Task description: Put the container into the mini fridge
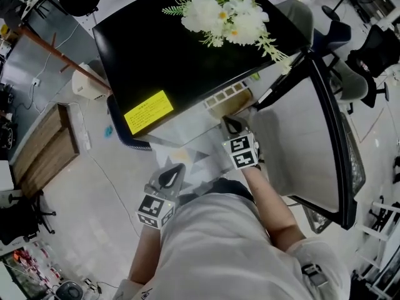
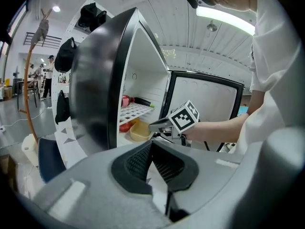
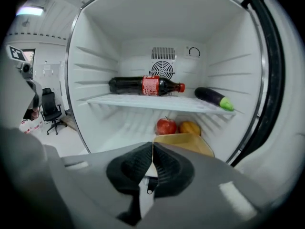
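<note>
The tan container rests on the floor of the open mini fridge, in front of a red apple and an orange fruit. My right gripper is shut with nothing between its jaws, just in front of the container's near rim. In the left gripper view the right gripper points at the container from the doorway. My left gripper is shut and empty, held back outside the fridge. The head view has the left gripper lower left and the right gripper at the opening.
A cola bottle and an aubergine lie on the white wire shelf. The fridge door stands open to the right. White flowers lie on the black fridge top. Office chairs stand behind.
</note>
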